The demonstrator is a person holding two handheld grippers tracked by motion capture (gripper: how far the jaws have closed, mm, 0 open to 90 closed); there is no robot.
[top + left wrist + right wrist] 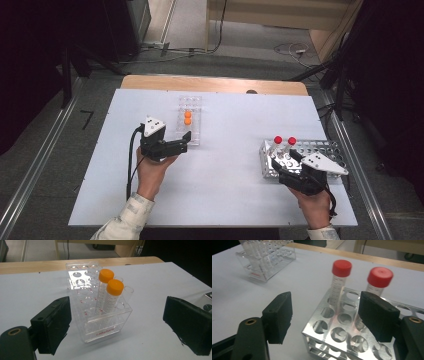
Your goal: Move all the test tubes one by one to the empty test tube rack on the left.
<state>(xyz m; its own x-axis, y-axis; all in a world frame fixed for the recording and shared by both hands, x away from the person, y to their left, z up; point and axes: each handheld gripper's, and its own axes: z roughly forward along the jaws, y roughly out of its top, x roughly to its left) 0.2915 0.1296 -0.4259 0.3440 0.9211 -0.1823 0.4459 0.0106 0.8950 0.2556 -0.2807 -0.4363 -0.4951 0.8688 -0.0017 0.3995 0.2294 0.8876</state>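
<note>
Tools open at two tube racks

Hands come in from the near edge of the white desk, each holding a tool. The right tool sits at the near corner of the metal rack, jaws spread wide with nothing between the pads; in the right gripper view one jaw stands in front of the right-hand red-capped tube and whether it touches it cannot be told, while the other jaw hangs beside the rack over bare desk. The two red-capped tubes stand upright in holes along the rack's far side, the left red-capped tube just beside the other.

The left tool is at the near end of the clear plastic rack, jaws wide apart on either side of it and gripping nothing. Two orange-capped tubes stand in that rack, one right behind the other, slightly tilted. The clear rack lies towards the far middle of the desk, well apart from the metal one at the right.
</note>
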